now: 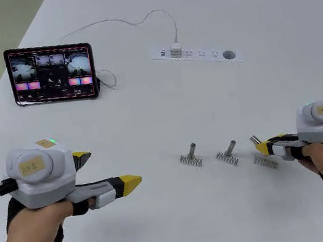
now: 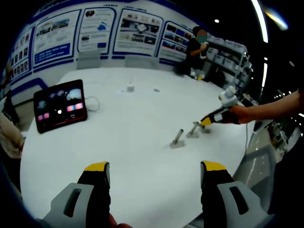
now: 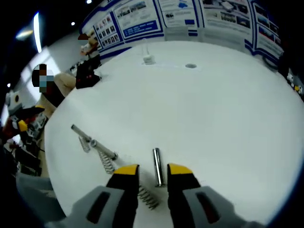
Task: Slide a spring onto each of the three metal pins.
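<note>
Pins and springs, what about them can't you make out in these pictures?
Right gripper view: the nearest pin runs between the right tool's jaws; whether they touch it is unclear.
Right gripper view: one jaw covers part of the spring beside it.
Left gripper view: anything lying by the far pins is too small and blurred to tell.

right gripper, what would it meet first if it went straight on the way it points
The nearest metal pin, lying just ahead of the right gripper, in line with the gap between its parted jaws; depth is unclear.
</note>
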